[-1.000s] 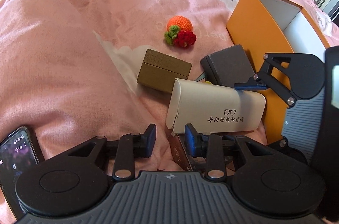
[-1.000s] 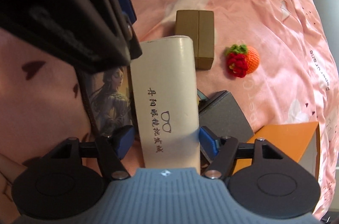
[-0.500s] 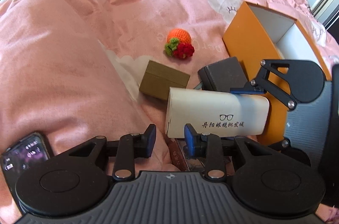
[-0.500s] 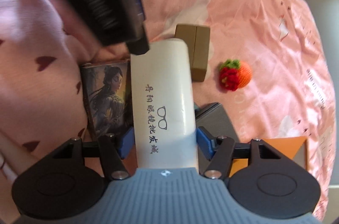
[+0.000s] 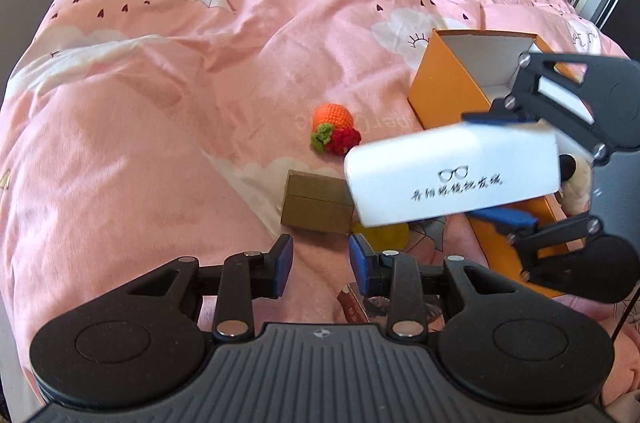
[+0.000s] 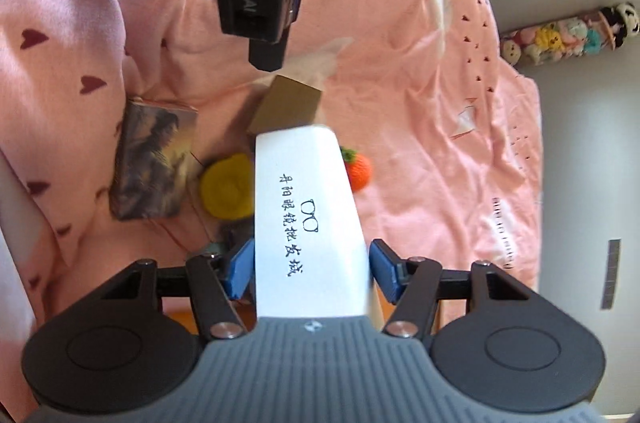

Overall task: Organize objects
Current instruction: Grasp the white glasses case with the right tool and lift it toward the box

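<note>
My right hand-held gripper (image 6: 310, 273) clamps the white glasses case (image 6: 308, 223), lifted at frame centre; my left hand-held gripper (image 5: 320, 263) is empty, jaws opening. The orange box (image 5: 444, 91), upper right, looks empty; the crochet fruit (image 5: 334, 127) and brown box (image 5: 316, 203) wait on the bed (image 5: 160, 83).

White glasses case (image 5: 452, 175), printed with a spectacles icon and dark characters, lifted clear of the pink bed (image 5: 160, 103), lying lengthwise between the blue pads of the right tool (image 6: 311, 273). Below on the bed: brown box (image 5: 316, 203), crocheted orange fruit (image 5: 332, 129), yellow knitted piece (image 6: 226, 187), picture card box (image 6: 154, 163). Open orange box (image 5: 448, 91) beyond, white inside.
</note>
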### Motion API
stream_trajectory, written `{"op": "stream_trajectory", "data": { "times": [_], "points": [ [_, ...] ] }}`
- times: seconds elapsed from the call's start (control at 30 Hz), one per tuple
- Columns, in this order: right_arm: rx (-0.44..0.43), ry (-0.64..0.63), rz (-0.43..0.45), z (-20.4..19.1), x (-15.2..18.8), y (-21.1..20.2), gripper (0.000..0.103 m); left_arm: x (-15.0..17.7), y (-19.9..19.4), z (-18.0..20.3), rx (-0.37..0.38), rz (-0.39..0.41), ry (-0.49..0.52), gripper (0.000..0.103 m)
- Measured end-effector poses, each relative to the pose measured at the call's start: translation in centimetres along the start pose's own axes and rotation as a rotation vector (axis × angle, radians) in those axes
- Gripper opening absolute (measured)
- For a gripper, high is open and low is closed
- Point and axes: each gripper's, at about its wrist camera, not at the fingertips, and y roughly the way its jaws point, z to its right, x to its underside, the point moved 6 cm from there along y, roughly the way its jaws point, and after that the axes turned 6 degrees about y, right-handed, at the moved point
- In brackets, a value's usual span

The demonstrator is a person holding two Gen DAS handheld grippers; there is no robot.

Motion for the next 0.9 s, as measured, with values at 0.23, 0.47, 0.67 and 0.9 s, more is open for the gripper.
{"op": "stream_trajectory", "data": {
  "times": [0.23,0.47,0.67,0.9],
  "points": [
    [0.095,-0.008,-0.020,3.1,2.0,-2.6,0.062,-1.6,0.9,-1.0,0.013,-0.013,-0.087,0.056],
    [0.160,0.095,-0.094,6.4,7.0,-3.7,0.062,-1.9,3.5,-2.5,0.025,-0.063,-0.324,0.069],
    [0.124,0.153,-0.141,7.5,10.7,-3.3,0.061,-1.1,4.9,-3.2,0.042,-0.021,-0.623,0.074],
    [-0.001,0.154,-0.158,6.2,13.2,-0.6,0.061,-0.9,6.4,-3.2,-0.037,-0.010,-0.794,0.078]
  ]
}}
